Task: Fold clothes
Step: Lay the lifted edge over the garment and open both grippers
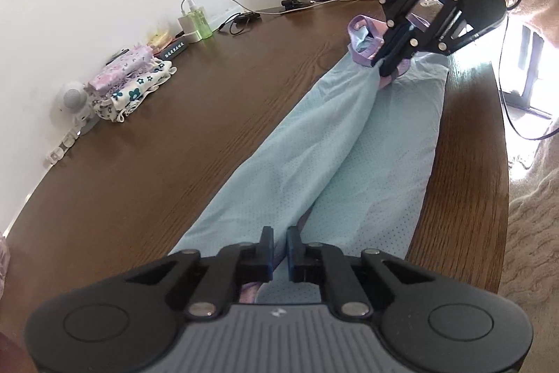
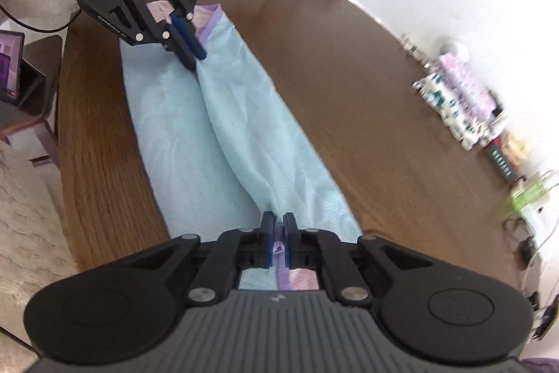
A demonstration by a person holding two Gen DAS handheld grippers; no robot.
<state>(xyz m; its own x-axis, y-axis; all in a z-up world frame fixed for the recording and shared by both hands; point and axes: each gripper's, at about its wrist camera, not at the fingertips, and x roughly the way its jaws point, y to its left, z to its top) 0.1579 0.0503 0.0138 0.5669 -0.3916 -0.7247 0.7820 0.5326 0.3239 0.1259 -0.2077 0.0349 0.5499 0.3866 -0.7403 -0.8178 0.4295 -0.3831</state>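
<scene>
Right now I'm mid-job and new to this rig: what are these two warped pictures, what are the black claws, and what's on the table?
Each picture comes from a wide-angle camera mounted on a hand-held gripper, looking forward along its two fingers; that is why the edges bend. There is no robot arm: a person holds one gripper in each hand.

In the left wrist view, the left gripper is at the bottom, and the claw at the far end is the right gripper. The right wrist view looks the opposite way.

Between them lies a light blue garment with purple trim, stretched along the brown wooden table. Both grippers are closed, each pinching one end of it, with a raised fold running between them.

By the wall sit a stack of folded patterned clothes, a green bottle, and chargers with cables.
</scene>
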